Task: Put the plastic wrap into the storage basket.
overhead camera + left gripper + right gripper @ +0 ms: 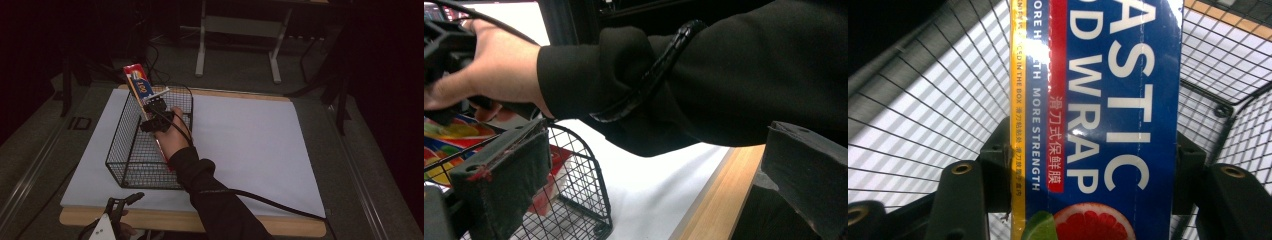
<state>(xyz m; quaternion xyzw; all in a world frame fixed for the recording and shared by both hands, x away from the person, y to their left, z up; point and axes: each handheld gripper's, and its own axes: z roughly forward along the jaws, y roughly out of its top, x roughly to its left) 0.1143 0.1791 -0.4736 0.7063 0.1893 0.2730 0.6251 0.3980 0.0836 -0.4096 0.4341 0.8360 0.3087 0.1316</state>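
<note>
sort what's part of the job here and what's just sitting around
In the job:
- wrap box, clamped in the right gripper
- wire basket, which the box is tilted into

Just around:
- left gripper, open, at the table's near edge
- white sheet
- table
- metal stand behind

Wood table, white sheet, wire basket on it

light: dim, dark surroundings | brightest: white table sheet | blur: soft close-ups
</note>
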